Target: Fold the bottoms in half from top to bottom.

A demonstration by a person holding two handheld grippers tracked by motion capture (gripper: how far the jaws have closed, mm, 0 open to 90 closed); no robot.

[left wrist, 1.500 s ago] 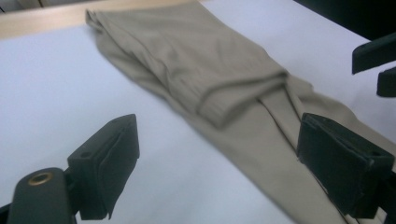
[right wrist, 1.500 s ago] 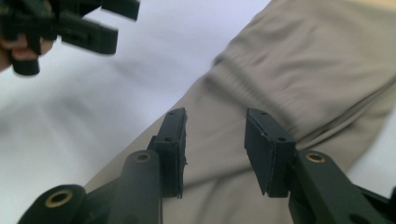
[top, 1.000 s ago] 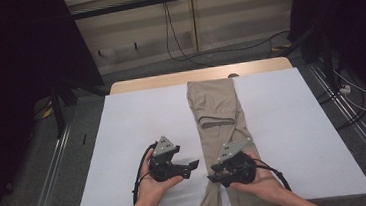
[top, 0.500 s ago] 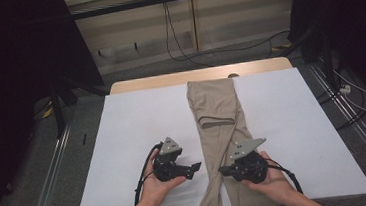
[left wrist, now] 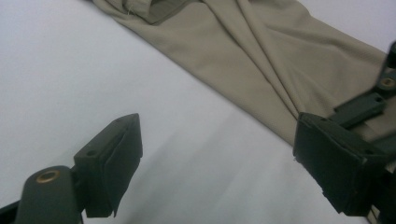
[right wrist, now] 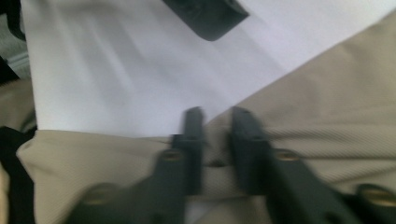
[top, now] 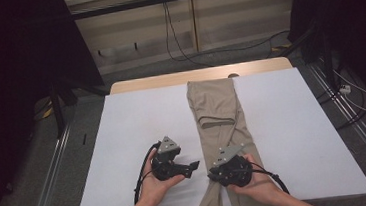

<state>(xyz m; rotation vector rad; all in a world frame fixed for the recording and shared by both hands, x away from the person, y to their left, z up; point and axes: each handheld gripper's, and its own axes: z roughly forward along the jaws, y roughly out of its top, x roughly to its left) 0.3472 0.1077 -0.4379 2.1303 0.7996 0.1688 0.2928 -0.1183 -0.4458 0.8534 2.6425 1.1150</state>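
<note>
Beige trousers (top: pixel 216 105) lie lengthwise down the middle of the white-covered table (top: pixel 137 117), the near end hanging over the front edge. My right gripper (top: pixel 213 174) rests on the left edge of the near leg. In the right gripper view it (right wrist: pixel 217 135) is shut on a fold of the beige cloth (right wrist: pixel 327 107). My left gripper (top: pixel 192 166) sits on the white cover just left of the trousers, pointing toward them. Its jaws (left wrist: pixel 219 158) stand open with only bare white cover between them, and the trouser leg (left wrist: pixel 261 56) lies just beyond.
A strip of bare wood (top: pixel 169 79) shows at the table's far edge. Cables (top: pixel 181 43) run over the floor behind it. Metal rails (top: pixel 51 164) flank the table on both sides. One jaw of the left gripper (right wrist: pixel 205 14) shows at the top of the right gripper view.
The right hand shifted right across the trouser leg, then came back left to the leg's left edge. The left hand has stayed where it was.
</note>
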